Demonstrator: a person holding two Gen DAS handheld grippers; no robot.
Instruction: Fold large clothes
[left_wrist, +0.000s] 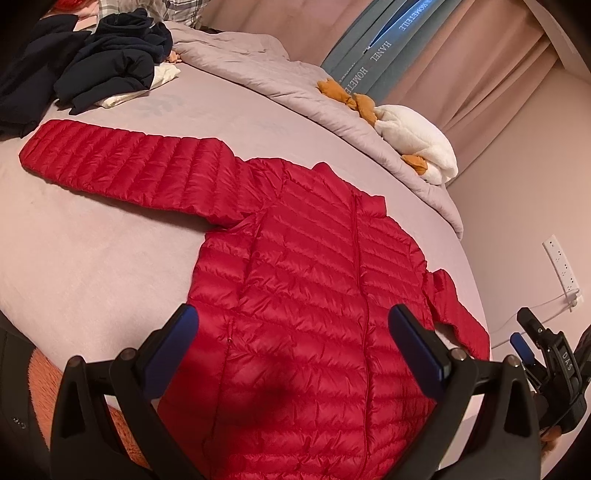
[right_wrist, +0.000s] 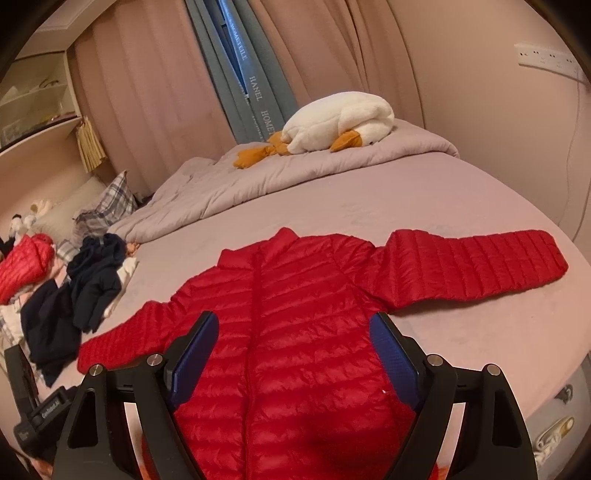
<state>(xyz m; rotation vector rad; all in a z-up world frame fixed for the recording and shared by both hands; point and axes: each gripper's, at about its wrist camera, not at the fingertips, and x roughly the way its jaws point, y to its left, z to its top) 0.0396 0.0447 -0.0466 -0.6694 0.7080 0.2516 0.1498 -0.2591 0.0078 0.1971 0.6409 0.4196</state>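
Both grippers, left (left_wrist: 291, 347) and right (right_wrist: 291, 354), hang with jaws apart, holding nothing. Red jacket (right_wrist: 295, 332) lies flat on the bed (right_wrist: 461, 343). It looks soft, puffy, slippery. Grab the sleeve (right_wrist: 480, 258) at 2 o'clock.

White capital letters run lengthwise down the blue-grey curtain (right_wrist: 255, 88) that hangs behind the plush goose (right_wrist: 343, 122). In the right wrist view the words "HANEL" and, just beside the goose's back, the start "HOME" can be read, with "HOMETELLE" on a fold higher up; the left wrist view shows "HANEL" and "HOMETELLE" on the same curtain (left_wrist: 373, 51). The right gripper (left_wrist: 532, 343), seen at the edge of the left wrist view, bears "DAS" on its black body. Other small labels are too blurred to read.
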